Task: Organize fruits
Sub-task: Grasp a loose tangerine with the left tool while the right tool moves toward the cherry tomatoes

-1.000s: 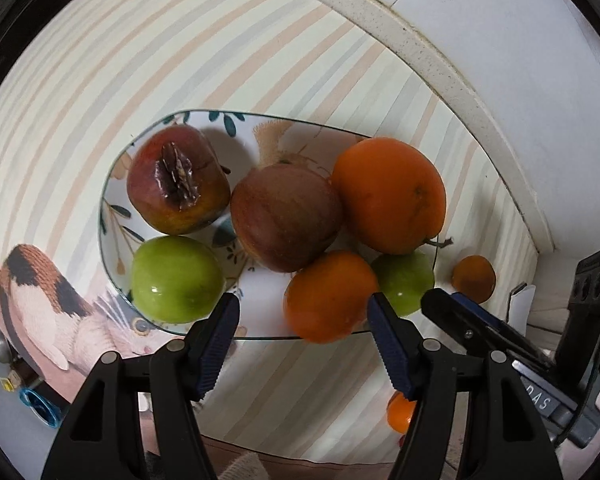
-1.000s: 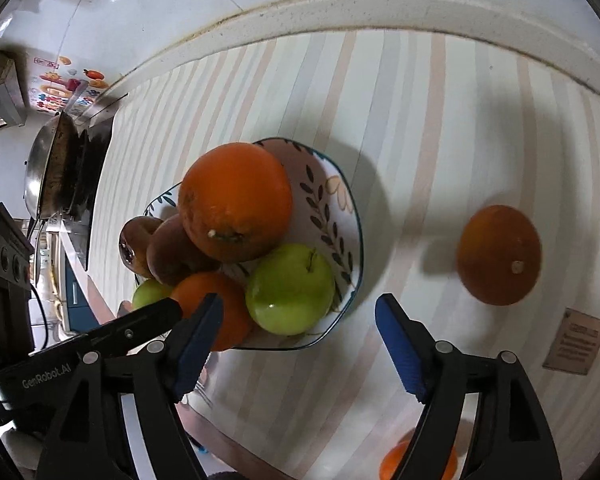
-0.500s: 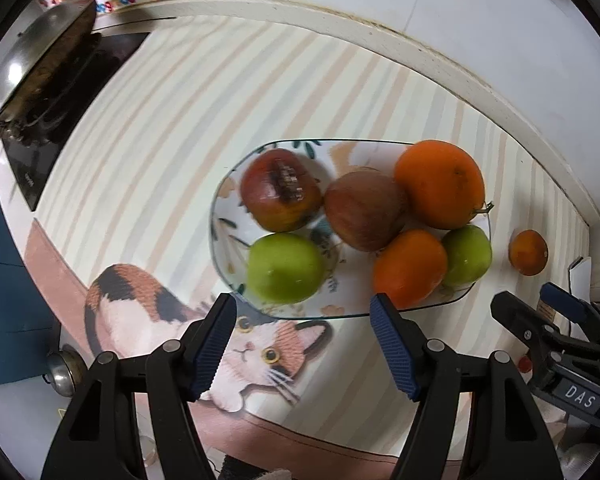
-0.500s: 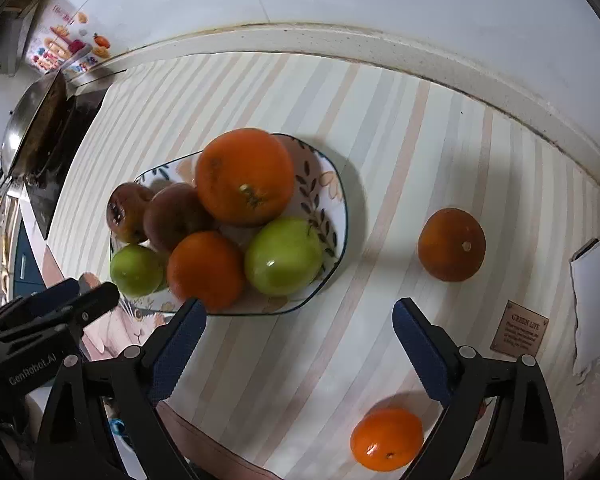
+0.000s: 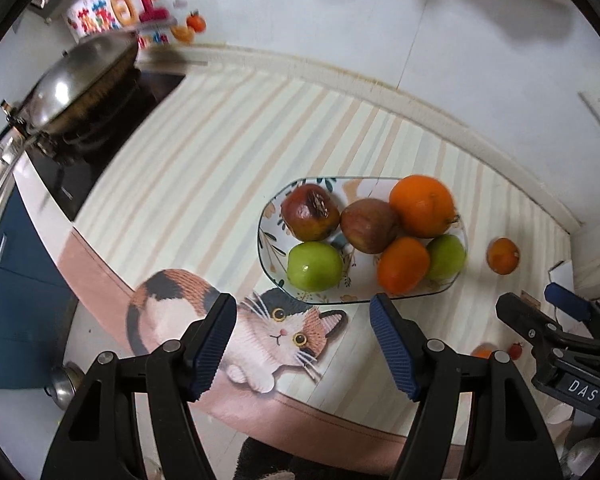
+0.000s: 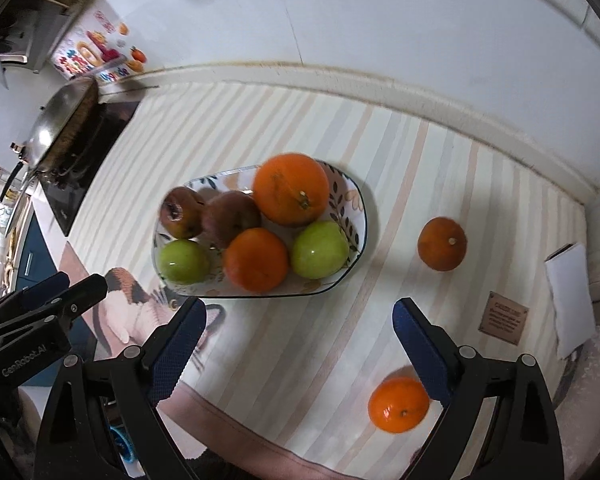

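1. Presently, the left gripper (image 5: pixel 302 330) is hovering above the near edge of the counter with its blue-padded jaws spread wide and nothing between them.
2. Right gripper (image 6: pixel 300 338) is likewise hanging with jaws wide apart and empty, over the striped mat (image 6: pixel 340 140).
3. Patterned bowl (image 6: pixel 342 204), oblong with a dark rim and leaf motif, is sitting on the mat just beyond both grippers.
4. Large orange (image 6: pixel 291 189) is lying at the far right end of the bowl, stem stub showing, skin bright and pitted.
5. Smaller orange (image 6: pixel 256 260) is resting at the near edge of the bowl, between the two green apples.
6. Green apples (image 6: pixel 319 249) and (image 6: pixel 183 261) are sitting along the near side, glossy, with light glinting off them.
7. Two dull reddish-brown fruits (image 5: pixel 310 212) and (image 5: pixel 369 225) are occupying the far left of the bowl; the leftmost is showing a dark, shrivelled patch.
8. Dark orange tangerine (image 6: pixel 442 244) is lying loose on the mat, right of the bowl and apart from it.
9. Bright tangerine (image 6: pixel 399 404) is lying nearer, just beside the right gripper's right finger (image 6: pixel 418 350).
10. Cat print (image 5: pixel 276 336) is showing on the mat under the left gripper.
11. Wok (image 5: pixel 72 88) is standing on the hob at far left.
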`<state>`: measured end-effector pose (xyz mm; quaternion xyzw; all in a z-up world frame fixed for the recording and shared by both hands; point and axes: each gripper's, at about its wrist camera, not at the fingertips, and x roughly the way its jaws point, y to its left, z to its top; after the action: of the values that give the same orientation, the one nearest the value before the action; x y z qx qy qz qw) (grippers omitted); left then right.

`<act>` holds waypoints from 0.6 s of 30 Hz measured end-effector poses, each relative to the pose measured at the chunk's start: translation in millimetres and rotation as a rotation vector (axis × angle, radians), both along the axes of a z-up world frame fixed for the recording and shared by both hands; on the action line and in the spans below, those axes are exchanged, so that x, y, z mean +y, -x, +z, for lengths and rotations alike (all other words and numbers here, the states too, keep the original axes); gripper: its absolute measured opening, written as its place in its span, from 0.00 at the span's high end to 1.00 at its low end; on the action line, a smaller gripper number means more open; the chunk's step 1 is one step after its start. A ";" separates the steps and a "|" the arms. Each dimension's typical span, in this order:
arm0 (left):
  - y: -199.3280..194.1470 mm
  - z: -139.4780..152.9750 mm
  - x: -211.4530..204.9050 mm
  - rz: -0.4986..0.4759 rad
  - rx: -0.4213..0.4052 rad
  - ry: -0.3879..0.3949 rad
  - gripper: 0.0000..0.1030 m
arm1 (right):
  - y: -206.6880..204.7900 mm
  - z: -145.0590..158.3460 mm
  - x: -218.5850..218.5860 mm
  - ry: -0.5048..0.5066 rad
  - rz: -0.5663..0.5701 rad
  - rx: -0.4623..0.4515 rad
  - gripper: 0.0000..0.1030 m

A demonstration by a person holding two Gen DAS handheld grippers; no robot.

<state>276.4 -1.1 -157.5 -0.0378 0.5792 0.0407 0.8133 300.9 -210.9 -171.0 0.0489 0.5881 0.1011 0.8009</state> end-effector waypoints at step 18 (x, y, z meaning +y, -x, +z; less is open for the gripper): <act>69.4 70.1 -4.1 -0.017 -0.110 0.047 0.35 | 78.5 101.4 4.6 -0.001 0.029 -0.160 0.06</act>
<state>206.9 -5.2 -87.4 -0.0540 0.5348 0.0180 0.8431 222.4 -206.3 -69.7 0.0327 0.5230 0.1167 0.8437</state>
